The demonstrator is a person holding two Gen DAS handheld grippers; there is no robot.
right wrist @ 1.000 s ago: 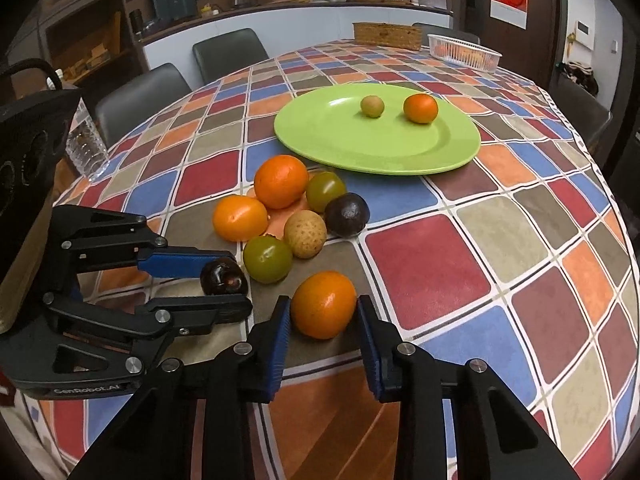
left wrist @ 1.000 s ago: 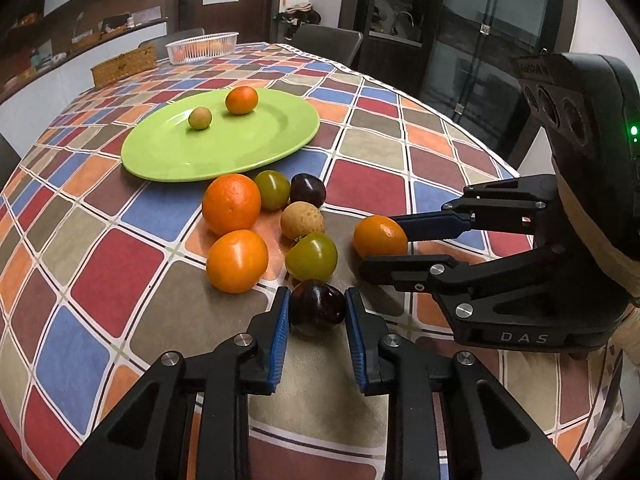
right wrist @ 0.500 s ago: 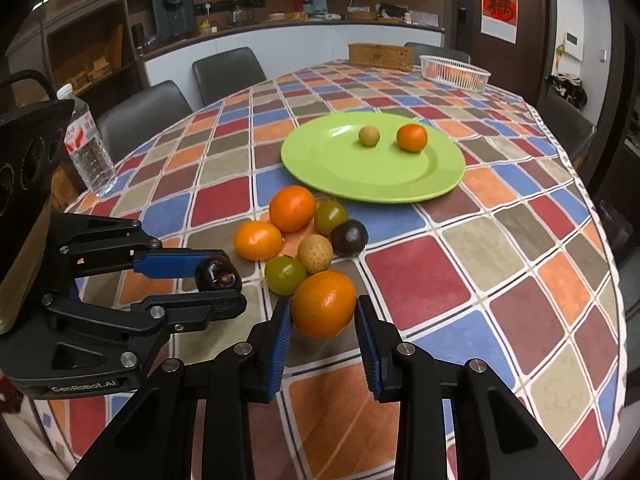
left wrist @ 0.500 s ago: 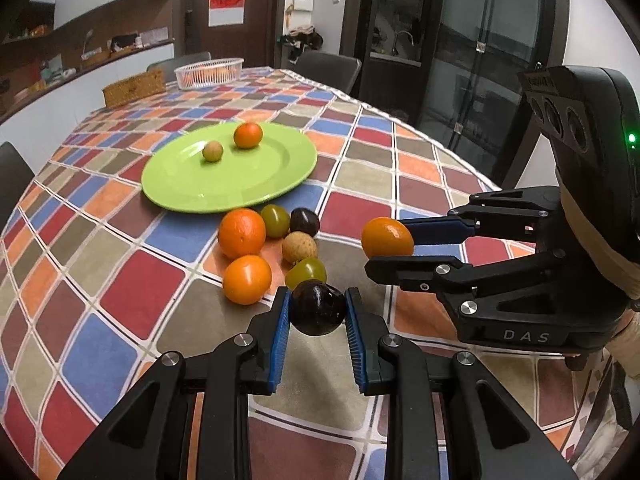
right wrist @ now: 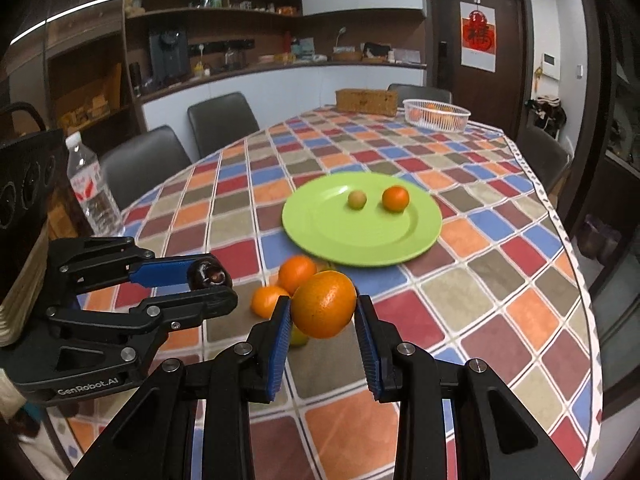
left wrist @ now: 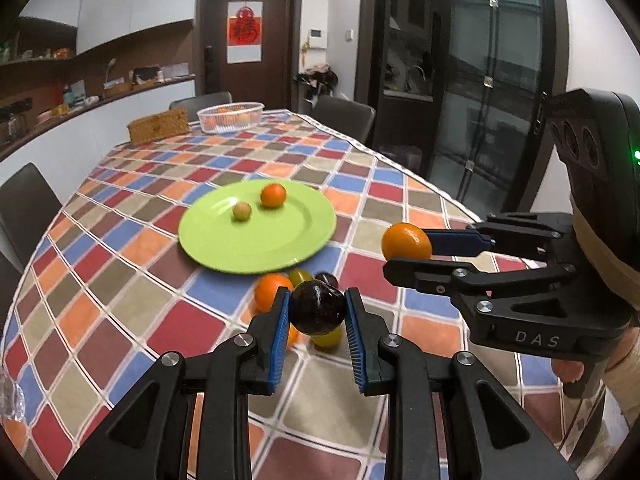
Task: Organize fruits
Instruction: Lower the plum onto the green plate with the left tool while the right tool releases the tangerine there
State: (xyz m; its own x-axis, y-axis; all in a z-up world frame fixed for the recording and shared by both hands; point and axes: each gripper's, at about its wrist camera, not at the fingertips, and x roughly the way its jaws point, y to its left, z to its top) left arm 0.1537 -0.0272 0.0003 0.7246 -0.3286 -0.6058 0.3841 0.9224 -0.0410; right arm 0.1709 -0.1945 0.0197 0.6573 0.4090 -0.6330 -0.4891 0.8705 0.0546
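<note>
Both tongs are loaded and up off the cloth; the left gripper (left wrist: 316, 312) is clenched on a dark plum (left wrist: 317, 307), its blue pads pressed to either flank of the fruit; the right gripper (right wrist: 323, 312) is clamped just as firmly on an orange (right wrist: 325, 305), which fills the gap between its jaws; seen from the left wrist, that same orange hangs out to the right with open air beneath it.

Ahead sits the green plate (right wrist: 320, 236), and it carries two pieces: a small tan fruit (right wrist: 357, 199) and a little tangerine (right wrist: 395, 198), side by side toward the far rim; between the tongs and the plate, the leftover pile of fruits (right wrist: 288, 280) huddles on the checked tablecloth (right wrist: 500, 300), oranges and a greenish one partly hidden behind the held pieces.

So this reads as the carry step, two fruits lifted at once and aimed at the plate; a fair share of the sorting looks undone, with that cluster waiting.

Next move, by my reckoning: travel forward over the pile without clipping it; lower each fruit onto bare green near the middle or near rim, well apart from the two there; let go low and gently, because round fruit on a shallow plate may well roll off; keep the two tongs from crowding each other on the way in.
</note>
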